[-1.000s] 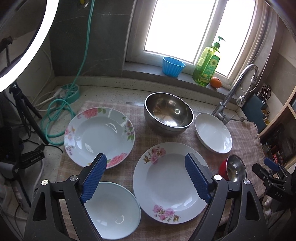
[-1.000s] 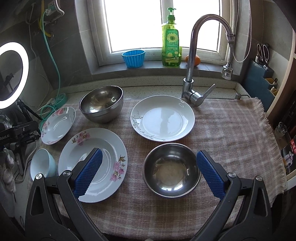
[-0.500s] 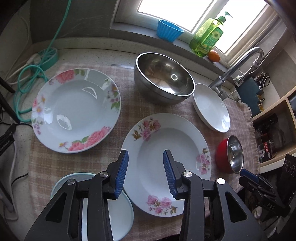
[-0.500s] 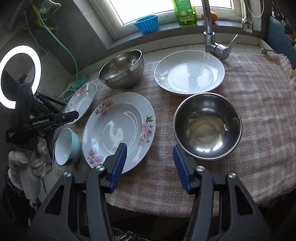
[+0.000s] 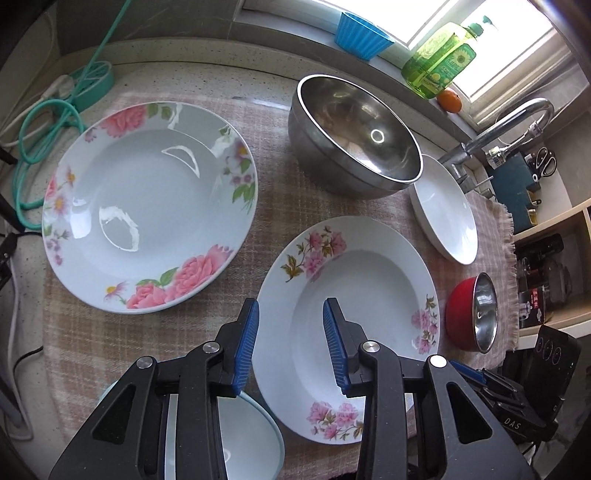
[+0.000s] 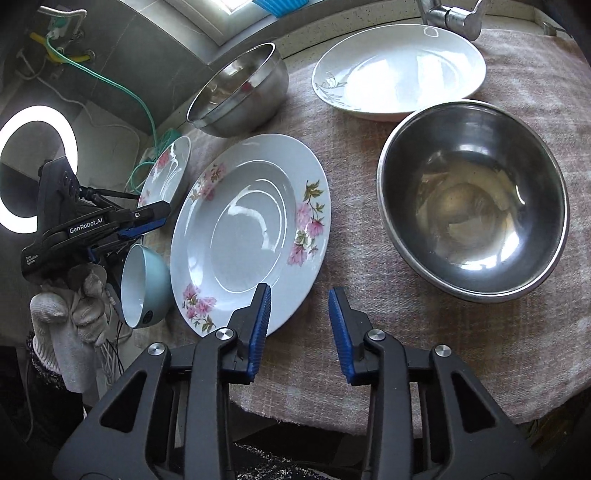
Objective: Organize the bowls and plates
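Note:
A deep white plate with pink flowers (image 5: 369, 288) (image 6: 243, 229) lies on the checked cloth (image 5: 277, 221). My left gripper (image 5: 291, 306) hovers over its left rim, jaws narrow and closing, pads touching nothing. My right gripper (image 6: 299, 295) hangs above its near right rim, jaws also closing, pads bare. Around the plate lie a rose-patterned plate (image 5: 147, 206), a big steel bowl (image 5: 354, 136), a plain white plate (image 5: 447, 210), a red-sided steel bowl (image 5: 472, 314) (image 6: 472, 199) and a pale blue bowl (image 5: 240, 435) (image 6: 144, 288).
A tap (image 5: 506, 125) stands at the back right. On the sill are a soap bottle (image 5: 439, 59), a blue cup (image 5: 362, 33) and an orange (image 5: 450, 99). A teal hose (image 5: 48, 122) coils at the left. The cloth's frayed front edge (image 6: 332, 417) is near.
Both grippers have sunk toward the table and tipped downward. Their jaws have narrowed from wide apart to a small gap. The dishes have not moved.

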`<control>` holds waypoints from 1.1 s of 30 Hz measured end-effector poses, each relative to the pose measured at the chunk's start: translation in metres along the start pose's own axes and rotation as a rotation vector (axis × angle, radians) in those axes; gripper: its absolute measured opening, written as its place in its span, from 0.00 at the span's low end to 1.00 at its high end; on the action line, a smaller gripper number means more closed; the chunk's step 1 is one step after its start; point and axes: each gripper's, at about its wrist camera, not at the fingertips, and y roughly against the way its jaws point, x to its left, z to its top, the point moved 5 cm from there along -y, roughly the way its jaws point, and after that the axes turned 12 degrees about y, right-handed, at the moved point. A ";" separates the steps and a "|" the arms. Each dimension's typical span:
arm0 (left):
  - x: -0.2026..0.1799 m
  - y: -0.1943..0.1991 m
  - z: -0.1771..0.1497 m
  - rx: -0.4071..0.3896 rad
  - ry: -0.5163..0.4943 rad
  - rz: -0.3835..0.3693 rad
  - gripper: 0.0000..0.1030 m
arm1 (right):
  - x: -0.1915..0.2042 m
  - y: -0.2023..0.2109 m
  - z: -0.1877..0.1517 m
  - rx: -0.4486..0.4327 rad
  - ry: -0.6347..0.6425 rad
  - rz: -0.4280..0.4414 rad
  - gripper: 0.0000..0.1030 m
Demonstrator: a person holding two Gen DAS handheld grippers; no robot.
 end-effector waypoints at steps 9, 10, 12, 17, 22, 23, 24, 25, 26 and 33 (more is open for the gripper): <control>0.004 -0.012 0.005 0.034 0.027 0.006 0.33 | 0.001 -0.009 0.004 0.026 0.018 0.004 0.25; 0.004 -0.013 0.005 0.037 0.027 0.009 0.33 | 0.001 -0.009 0.005 0.028 0.017 -0.002 0.25; 0.004 -0.015 0.004 0.041 0.025 0.009 0.33 | 0.000 -0.010 0.007 0.028 0.014 -0.002 0.25; 0.004 -0.016 0.005 0.040 0.020 0.017 0.30 | -0.001 -0.012 0.008 0.037 0.023 -0.018 0.23; 0.002 -0.022 0.007 0.047 0.004 0.038 0.27 | -0.006 -0.020 0.004 0.057 -0.006 -0.007 0.16; 0.002 -0.022 0.007 0.046 0.000 0.042 0.27 | -0.005 -0.020 0.005 0.056 0.000 -0.013 0.16; 0.001 -0.022 0.007 0.044 -0.006 0.047 0.27 | -0.004 -0.020 0.005 0.056 0.007 -0.018 0.16; 0.000 -0.022 0.007 0.042 -0.011 0.051 0.27 | -0.003 -0.020 0.005 0.056 0.011 -0.020 0.16; 0.000 -0.022 0.006 0.041 -0.015 0.056 0.27 | -0.004 -0.020 0.005 0.056 0.010 -0.019 0.16; -0.007 -0.024 -0.001 0.040 -0.039 0.076 0.27 | -0.005 -0.018 0.004 0.062 0.018 -0.034 0.17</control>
